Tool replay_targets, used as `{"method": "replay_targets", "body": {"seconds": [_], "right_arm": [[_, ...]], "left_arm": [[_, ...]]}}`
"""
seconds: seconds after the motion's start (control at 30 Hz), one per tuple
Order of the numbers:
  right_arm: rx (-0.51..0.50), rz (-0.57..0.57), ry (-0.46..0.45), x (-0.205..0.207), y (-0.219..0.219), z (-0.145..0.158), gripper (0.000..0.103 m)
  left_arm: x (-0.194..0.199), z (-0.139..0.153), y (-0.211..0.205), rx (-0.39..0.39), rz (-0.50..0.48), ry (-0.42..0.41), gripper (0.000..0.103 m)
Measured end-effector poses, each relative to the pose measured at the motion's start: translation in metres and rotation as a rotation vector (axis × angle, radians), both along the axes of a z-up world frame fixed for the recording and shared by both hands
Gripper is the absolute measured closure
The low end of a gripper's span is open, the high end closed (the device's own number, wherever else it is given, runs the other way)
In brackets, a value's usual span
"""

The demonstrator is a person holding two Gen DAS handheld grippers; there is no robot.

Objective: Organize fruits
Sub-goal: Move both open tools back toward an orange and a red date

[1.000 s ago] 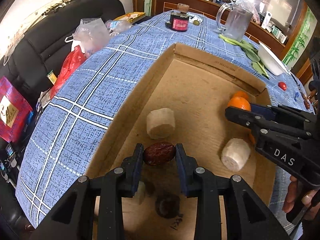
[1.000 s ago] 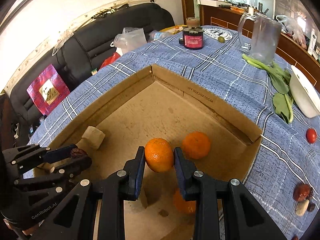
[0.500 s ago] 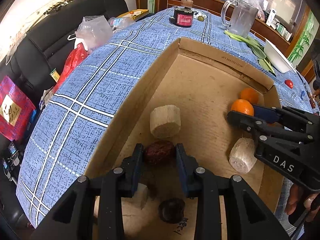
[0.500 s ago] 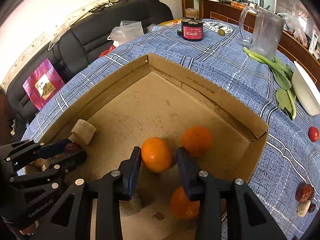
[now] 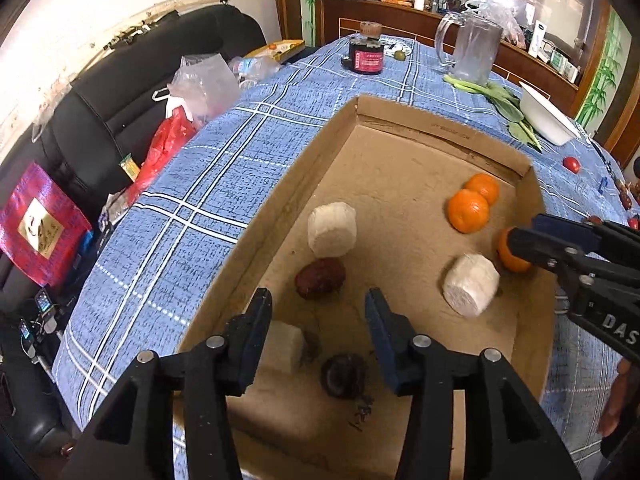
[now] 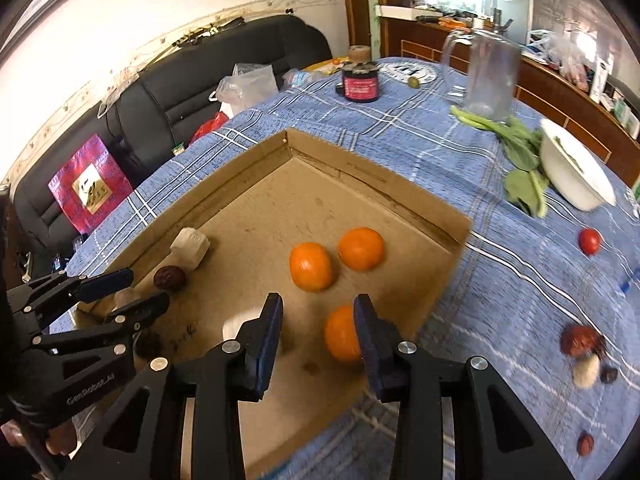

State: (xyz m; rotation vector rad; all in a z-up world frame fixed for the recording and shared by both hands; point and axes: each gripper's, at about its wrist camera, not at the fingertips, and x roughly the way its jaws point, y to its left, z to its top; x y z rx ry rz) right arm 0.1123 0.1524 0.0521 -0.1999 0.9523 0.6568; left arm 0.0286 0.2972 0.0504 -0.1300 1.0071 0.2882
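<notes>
A shallow cardboard box (image 5: 448, 132) lies on the blue plaid table. My left gripper (image 5: 318, 322) is open and empty above its near left part, just behind a red date (image 5: 320, 278) that lies on the box floor beside a white chunk (image 5: 332, 229). A darker date (image 5: 344, 374) and more white chunks (image 5: 471, 290) lie nearby. My right gripper (image 6: 318, 328) is open and empty over the right part, above three oranges: two together (image 6: 311, 266) (image 6: 361, 249) and one (image 6: 342, 334) by its right finger.
Loose on the cloth to the right are a cherry tomato (image 6: 590, 241), dates (image 6: 578, 340) and a pale chunk (image 6: 586, 372). A white bowl (image 6: 576, 172), greens (image 6: 516, 144), a glass jug (image 6: 486, 76) and a dark jar (image 6: 360, 82) stand behind the box. A black sofa with bags is on the left.
My left gripper opened and let the red date down onto the box floor, then drew back. My right gripper opened, let go of its orange beside another, and pulled back.
</notes>
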Motion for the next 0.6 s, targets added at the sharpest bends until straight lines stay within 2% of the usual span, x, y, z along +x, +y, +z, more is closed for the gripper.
{"method": "replay_targets", "body": {"seconds": [0.07, 0.2, 0.37, 0.43, 0.5, 0.6], "right_arm": [[0.004, -0.015, -0.007, -0.008, -0.011, 0.004, 0.062], [0.020, -0.062, -0.035, -0.028, -0.041, 0.014, 0.048], [0.012, -0.113, -0.071, -0.054, -0.075, 0.019, 0.042], [0.011, -0.141, -0.078, -0.065, -0.091, 0.019, 0.040], [0.005, -0.172, -0.085, -0.076, -0.109, 0.017, 0.036], [-0.001, -0.219, -0.087, -0.092, -0.137, 0.011, 0.036]], "left_arm": [[-0.005, 0.004, -0.007, 0.006, -0.006, -0.010, 0.054], [-0.014, 0.011, -0.024, 0.009, -0.018, -0.040, 0.050], [-0.021, 0.020, -0.053, 0.013, -0.047, -0.066, 0.049], [-0.023, 0.023, -0.067, 0.019, -0.055, -0.075, 0.041], [-0.024, 0.027, -0.085, 0.028, -0.076, -0.097, 0.039], [-0.022, 0.029, -0.112, 0.044, -0.130, -0.102, 0.039]]}}
